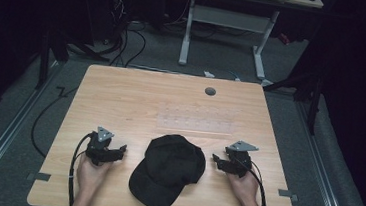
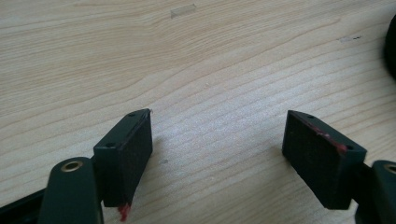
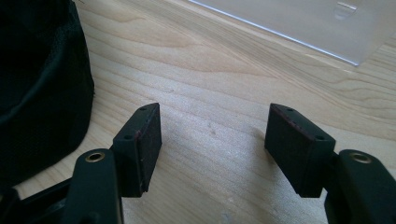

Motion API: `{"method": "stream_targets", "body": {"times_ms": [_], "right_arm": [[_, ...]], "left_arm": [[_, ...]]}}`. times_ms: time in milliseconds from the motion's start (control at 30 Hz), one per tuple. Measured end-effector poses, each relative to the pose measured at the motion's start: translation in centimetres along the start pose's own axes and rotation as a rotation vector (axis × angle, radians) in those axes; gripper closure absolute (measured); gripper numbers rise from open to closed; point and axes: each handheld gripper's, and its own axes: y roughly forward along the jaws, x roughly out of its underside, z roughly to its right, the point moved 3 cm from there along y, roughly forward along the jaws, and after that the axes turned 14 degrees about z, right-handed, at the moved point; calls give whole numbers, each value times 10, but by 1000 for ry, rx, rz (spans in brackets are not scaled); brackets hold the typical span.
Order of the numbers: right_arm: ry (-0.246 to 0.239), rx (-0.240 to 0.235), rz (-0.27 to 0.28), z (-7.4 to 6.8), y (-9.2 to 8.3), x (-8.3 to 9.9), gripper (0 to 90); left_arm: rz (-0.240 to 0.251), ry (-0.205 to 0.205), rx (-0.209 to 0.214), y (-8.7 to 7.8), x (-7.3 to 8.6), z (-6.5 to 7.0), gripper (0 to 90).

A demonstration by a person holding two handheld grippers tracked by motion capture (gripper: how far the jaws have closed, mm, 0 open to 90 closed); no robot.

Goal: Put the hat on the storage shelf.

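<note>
In the left gripper view, the black cap (image 2: 391, 46) was cut off by the right edge, leaving only a dark curved sliver. In the right gripper view the cap (image 3: 42, 88) ran off the left and top edges, so its brim was out of frame, and the clear sheet (image 3: 299, 23) on the table (image 3: 210, 84) ran off the top. In the high view the person's forearms were cut by the bottom edge, the surroundings were too dark to read, and the small round grey thing (image 1: 210, 91) near the table's far edge was too small to identify
</note>
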Motion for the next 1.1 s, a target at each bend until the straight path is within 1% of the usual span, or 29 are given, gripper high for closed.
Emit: {"method": "stream_targets", "body": {"times_ms": [533, 600, 767, 967, 1033, 1100], "right_arm": [[3, 2, -1, 0, 0, 0, 366], [14, 12, -3, -1, -1, 0, 369], [24, 20, 1, -1, -2, 1, 385], [73, 35, -2, 3, -7, 1, 450], [86, 28, 0, 3, -9, 2, 465], [81, 19, 8, 1, -12, 1, 479]], "left_arm": [[2, -2, -6, 0, 0, 0, 246], [2, -2, -6, 0, 0, 0, 246], [3, -4, -7, 0, 0, 0, 246], [3, -4, -7, 0, 0, 0, 246], [3, -4, -7, 0, 0, 0, 246], [3, -4, -7, 0, 0, 0, 247]]}}
